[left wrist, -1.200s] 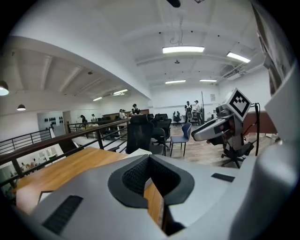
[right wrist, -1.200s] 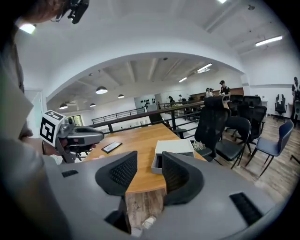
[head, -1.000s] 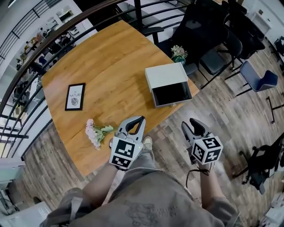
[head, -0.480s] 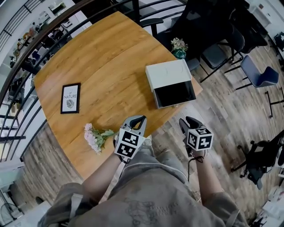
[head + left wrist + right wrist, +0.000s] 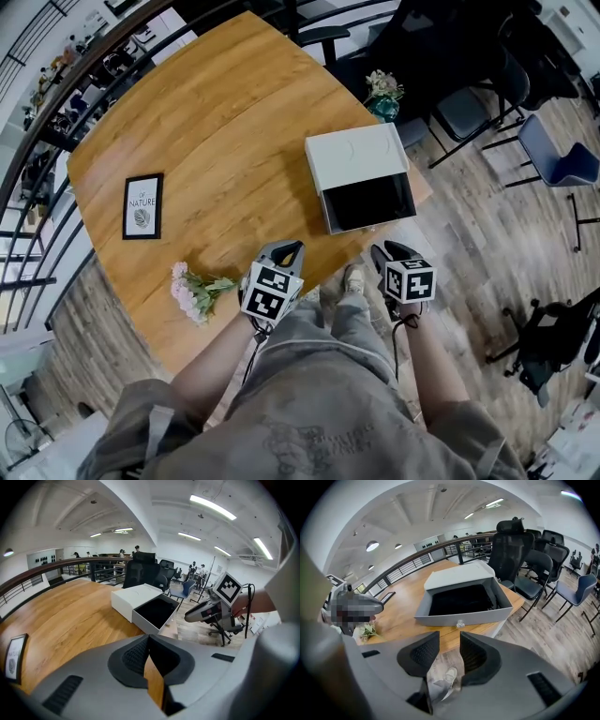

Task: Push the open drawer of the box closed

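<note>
A white box (image 5: 354,155) stands near the right edge of the wooden table (image 5: 225,122), its dark grey drawer (image 5: 369,203) pulled out toward me. The drawer (image 5: 461,603) has a small knob (image 5: 460,624) on its front. My left gripper (image 5: 286,251) hangs over the table's near edge, left of the drawer; its pads meet at the tips, empty. My right gripper (image 5: 382,253) is off the table, just below the drawer front and apart from it. The right gripper (image 5: 445,641) is open; its jaws have just been closing, with nothing between them.
A framed picture (image 5: 142,206) and a bunch of pink flowers (image 5: 192,289) lie on the table's left part. A small flower pot (image 5: 382,94) stands beyond the box. Office chairs (image 5: 553,155) stand on the wooden floor at right; a dark railing (image 5: 56,122) curves behind the table.
Both grippers have sunk lower, away from the head camera, and look smaller. The right gripper's jaws have narrowed. The box and drawer have not moved.
</note>
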`<state>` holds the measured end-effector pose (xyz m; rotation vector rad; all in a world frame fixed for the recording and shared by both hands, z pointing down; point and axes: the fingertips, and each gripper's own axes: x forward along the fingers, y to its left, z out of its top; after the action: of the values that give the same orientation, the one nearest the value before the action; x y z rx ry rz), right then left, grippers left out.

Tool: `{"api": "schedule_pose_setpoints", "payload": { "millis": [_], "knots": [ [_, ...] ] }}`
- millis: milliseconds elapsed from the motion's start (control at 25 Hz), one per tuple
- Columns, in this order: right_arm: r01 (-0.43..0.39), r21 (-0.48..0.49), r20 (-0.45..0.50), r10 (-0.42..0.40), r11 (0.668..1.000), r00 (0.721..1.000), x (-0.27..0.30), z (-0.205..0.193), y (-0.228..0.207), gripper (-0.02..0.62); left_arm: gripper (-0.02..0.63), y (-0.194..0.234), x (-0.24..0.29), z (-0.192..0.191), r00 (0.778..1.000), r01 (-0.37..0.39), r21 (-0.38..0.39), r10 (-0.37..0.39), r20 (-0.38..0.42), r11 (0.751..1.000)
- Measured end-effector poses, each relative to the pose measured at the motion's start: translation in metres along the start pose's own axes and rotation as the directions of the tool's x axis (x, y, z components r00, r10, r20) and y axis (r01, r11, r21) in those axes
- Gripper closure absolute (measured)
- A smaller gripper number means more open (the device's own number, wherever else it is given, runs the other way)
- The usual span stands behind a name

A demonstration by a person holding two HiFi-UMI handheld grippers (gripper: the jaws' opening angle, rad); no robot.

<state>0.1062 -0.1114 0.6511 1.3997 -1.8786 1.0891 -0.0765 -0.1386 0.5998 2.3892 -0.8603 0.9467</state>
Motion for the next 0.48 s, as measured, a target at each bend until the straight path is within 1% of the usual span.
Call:
{"api": "schedule_pose_setpoints", "payload": {
  "millis": [160,400,480],
  "knots": [
    [-0.020,-0.005,-0.043,0.020,1.000,0.999,0.020,-0.002,-0.010,0.445,0.589,0.007,0.016,-0.004,0.999,-0.020,-0.065,0.018,-0.033,0.998],
    [-0.042,-0.011,-0.101,0.040,0.999,0.994,0.047,-0.004,-0.016,0.453,0.589,0.011,0.030,-0.018,0.994,-0.050,-0.119,0.038,-0.098,0.992],
    [-0.048,-0.026,-0.120,0.045,0.998,0.992,0.055,-0.002,-0.016,0.456,0.589,0.014,0.034,-0.020,0.992,-0.065,-0.134,0.049,-0.116,0.989]
  ]
}}
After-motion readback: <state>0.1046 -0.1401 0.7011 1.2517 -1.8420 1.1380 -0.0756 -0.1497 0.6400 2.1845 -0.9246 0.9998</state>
